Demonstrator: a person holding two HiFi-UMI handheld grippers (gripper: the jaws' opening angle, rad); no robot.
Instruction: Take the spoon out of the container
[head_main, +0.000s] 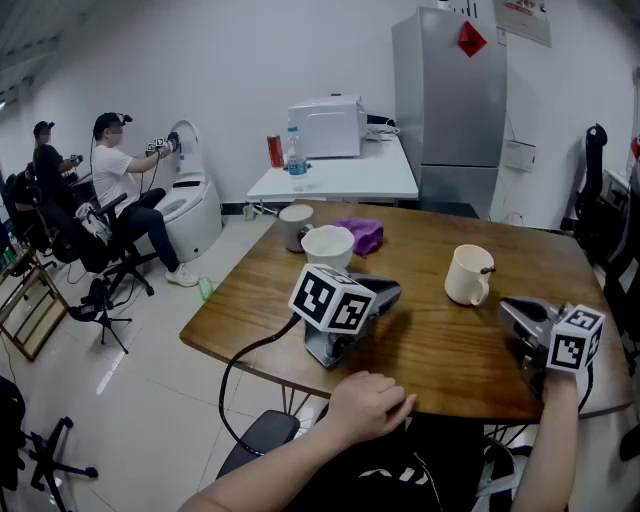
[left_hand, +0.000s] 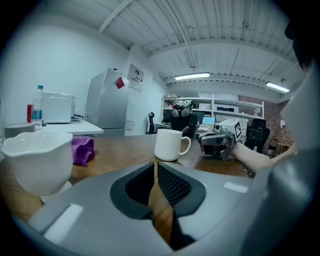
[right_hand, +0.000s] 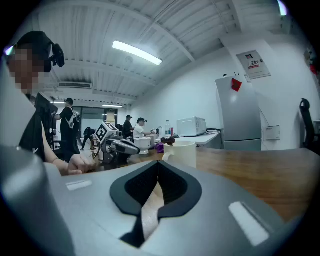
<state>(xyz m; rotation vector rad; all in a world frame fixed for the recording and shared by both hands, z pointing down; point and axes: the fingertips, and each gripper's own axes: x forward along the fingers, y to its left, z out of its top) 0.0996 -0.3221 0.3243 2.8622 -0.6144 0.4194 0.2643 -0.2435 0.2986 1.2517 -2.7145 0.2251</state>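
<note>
One white ceramic mug (head_main: 466, 276), one dark spoon (head_main: 487, 269) mostly hidden inside, left gripper (left_hand: 153, 166) and right gripper (right_hand: 158, 168), both jaws clenched, empty

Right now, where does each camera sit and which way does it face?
Head view: person's head, steeply down onto brown wooden table; left hand, left gripper, right gripper show.
Left gripper view: on left gripper, faces right gripper across table; own shut jaws show.
Right gripper view: on right gripper, faces left gripper; own shut jaws, left hand.
Both gripper views share the white ceramic mug.
</note>
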